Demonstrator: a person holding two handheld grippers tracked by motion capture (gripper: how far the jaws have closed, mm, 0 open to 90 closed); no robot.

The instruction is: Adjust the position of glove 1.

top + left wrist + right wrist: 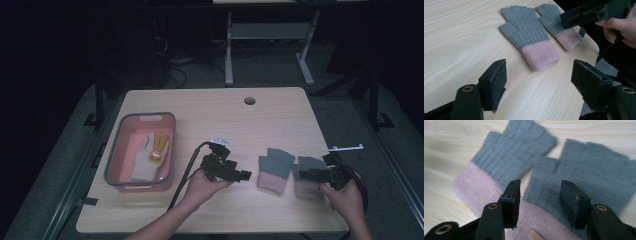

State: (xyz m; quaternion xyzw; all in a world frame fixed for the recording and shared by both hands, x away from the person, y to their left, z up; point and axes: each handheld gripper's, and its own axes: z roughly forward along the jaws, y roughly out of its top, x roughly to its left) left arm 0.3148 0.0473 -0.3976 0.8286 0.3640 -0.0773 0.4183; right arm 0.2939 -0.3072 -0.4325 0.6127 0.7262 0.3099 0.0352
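High view showed a light wood table [215,115] with two grey gloves with pink cuffs lying flat, side by side. Left glove [274,169] sat near the middle; right glove [309,176] lay just beside it, partly under the right gripper [303,175]. Left gripper [246,174] hovered a little way from the left glove, jaws wide apart, holding nothing. Left gripper view [539,82] looked past bare table to the left glove [529,37] and the right glove [559,23] farther off. Right gripper view [539,200] hung just over the right glove [586,177], jaws parted, pads not squeezing it. Off to the left sat a grey tub [114,165] with a pink inside, holding another glove [150,155].
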